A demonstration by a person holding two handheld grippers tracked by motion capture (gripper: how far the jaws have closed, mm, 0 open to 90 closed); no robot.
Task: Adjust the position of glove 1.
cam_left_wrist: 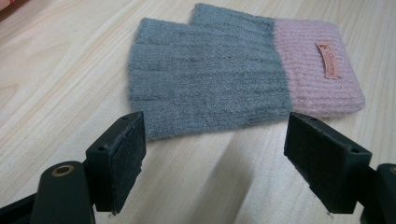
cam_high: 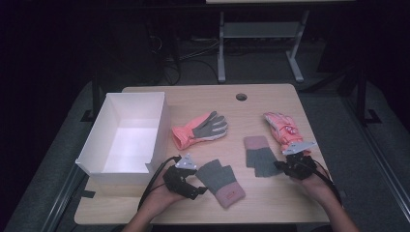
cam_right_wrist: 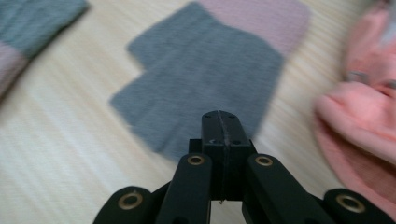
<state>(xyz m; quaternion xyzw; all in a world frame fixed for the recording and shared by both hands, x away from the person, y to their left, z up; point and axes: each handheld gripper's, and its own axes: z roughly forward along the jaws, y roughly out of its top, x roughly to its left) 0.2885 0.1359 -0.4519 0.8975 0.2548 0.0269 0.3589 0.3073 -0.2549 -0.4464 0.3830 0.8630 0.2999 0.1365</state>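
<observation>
Left fingers [cam_left_wrist: 212, 161]: spread wide, empty, just short of the near grey mitten [cam_left_wrist: 224, 77].
Right fingers [cam_right_wrist: 223, 128]: pressed together, over the far grey mitten [cam_right_wrist: 205, 70] at twelve o'clock.
Advice: straddle the mitten's edge, pinch flat against the worktop [cam_high: 270, 203].

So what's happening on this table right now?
A person works at a wooden table with a gripper in each hand. The left gripper stands open just short of a grey-and-pink fingerless glove. The right gripper is shut, empty, above the edge of the matching glove. Two pink ski gloves lie farther back, beside an empty white box.
</observation>
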